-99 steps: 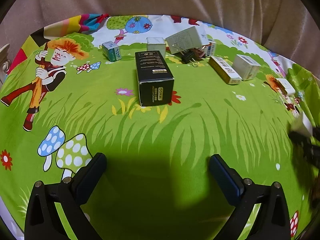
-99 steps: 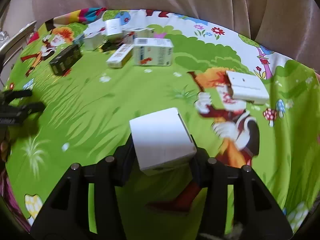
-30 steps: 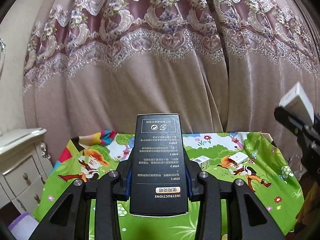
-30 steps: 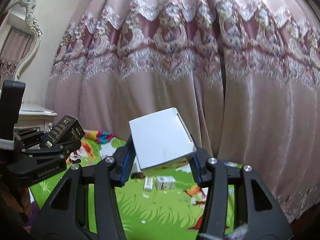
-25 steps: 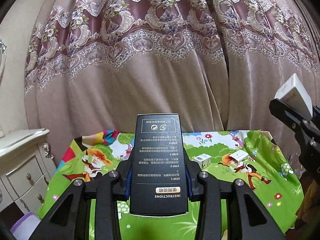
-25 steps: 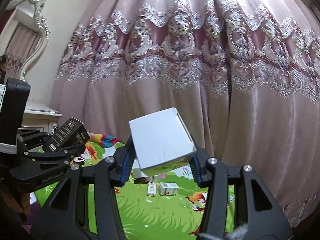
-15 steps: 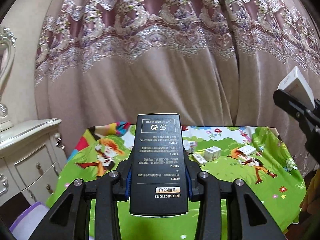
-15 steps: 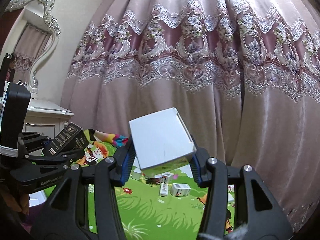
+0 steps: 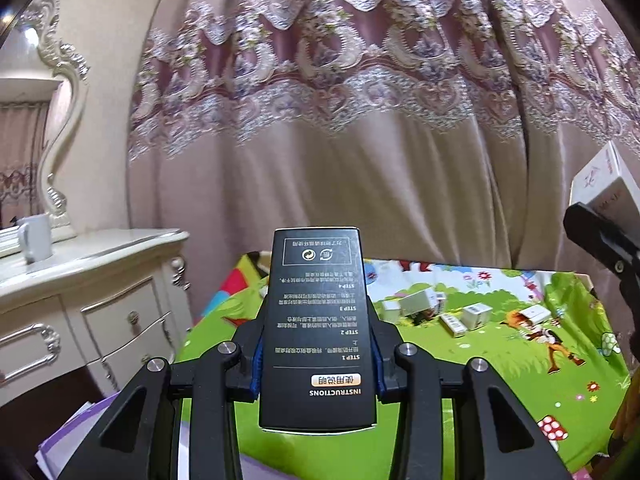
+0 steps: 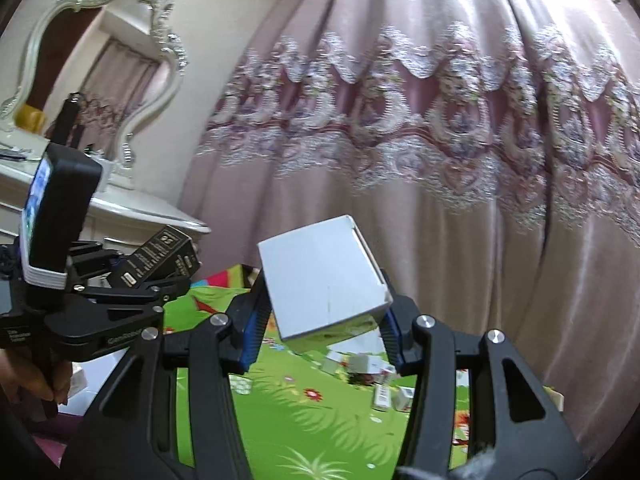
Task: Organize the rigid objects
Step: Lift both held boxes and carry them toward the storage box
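Note:
My left gripper [image 9: 318, 364] is shut on a tall black box [image 9: 318, 320] with white instruction text, held well above and in front of the table. My right gripper [image 10: 320, 336] is shut on a white box [image 10: 320, 276], also held high. The right gripper and its white box [image 9: 604, 188] show at the right edge of the left wrist view. The left gripper with the black box [image 10: 160, 260] shows at the left of the right wrist view. Several small boxes [image 9: 436, 308] lie on the green cartoon tablecloth [image 9: 500, 360] far below.
A white dresser [image 9: 80, 280] with drawers stands left of the table, with a mug [image 9: 34, 236] and an ornate mirror [image 10: 92, 60] on it. A pink lace curtain [image 9: 360, 120] hangs behind the table. Purple papers [image 9: 72, 436] lie at lower left.
Both grippers have pulled back from the table and swung left with their boxes still held. The dresser and mirror have come further into view.

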Tool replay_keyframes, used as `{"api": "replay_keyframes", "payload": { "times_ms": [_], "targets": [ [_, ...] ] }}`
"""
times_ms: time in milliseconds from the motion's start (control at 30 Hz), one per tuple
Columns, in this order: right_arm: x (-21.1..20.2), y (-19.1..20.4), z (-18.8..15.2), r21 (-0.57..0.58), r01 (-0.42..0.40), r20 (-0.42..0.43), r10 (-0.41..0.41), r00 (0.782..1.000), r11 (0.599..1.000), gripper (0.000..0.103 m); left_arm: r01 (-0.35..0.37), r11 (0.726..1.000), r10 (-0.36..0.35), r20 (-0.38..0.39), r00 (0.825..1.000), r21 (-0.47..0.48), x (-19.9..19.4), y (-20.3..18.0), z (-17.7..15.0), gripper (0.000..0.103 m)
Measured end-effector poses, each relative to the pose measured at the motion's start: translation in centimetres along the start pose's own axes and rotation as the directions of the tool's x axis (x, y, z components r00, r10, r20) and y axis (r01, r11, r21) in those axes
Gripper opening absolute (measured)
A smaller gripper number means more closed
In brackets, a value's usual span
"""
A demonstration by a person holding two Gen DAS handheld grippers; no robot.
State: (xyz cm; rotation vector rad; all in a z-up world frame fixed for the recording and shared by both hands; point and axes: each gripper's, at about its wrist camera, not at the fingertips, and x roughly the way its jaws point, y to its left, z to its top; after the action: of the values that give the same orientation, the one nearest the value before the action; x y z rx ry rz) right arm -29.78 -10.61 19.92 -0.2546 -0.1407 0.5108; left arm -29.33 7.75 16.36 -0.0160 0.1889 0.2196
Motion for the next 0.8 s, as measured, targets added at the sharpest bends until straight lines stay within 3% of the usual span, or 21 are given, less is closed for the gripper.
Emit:
{"api": "replay_keyframes", "payload": {
  "times_ms": [267, 500, 667, 800],
  "targets": [
    [1.0, 3.9, 0.6, -0.048, -0.151, -0.002, 0.151, 0.989, 0.987, 0.053, -0.095, 0.994, 0.09, -0.077, 0.993, -0.059, -0.6, 5.0, -2.1, 0.04],
    [2.1, 8.4, 1.2, -0.112, -0.297, -0.005, 0.298, 0.955, 0.948, 0.053, -0.213, 0.972, 0.198, -0.136, 0.971, -0.103, -1.7, 9.8, -4.1, 0.04],
    [3.8, 11.7, 0.9, -0.094, -0.453, -0.095, 0.444, 0.891, 0.887, 0.053, -0.264, 0.951, 0.225, -0.227, 0.947, -0.159, -1.8, 13.0, -6.2, 0.04],
    [5.8, 14.2, 0.4, -0.042, -0.569, -0.211, 0.549, 0.809, 0.822, 0.053, -0.294, 0.937, 0.234, -0.285, 0.929, -0.187, -1.6, 14.7, -7.7, 0.04]
  ]
}}
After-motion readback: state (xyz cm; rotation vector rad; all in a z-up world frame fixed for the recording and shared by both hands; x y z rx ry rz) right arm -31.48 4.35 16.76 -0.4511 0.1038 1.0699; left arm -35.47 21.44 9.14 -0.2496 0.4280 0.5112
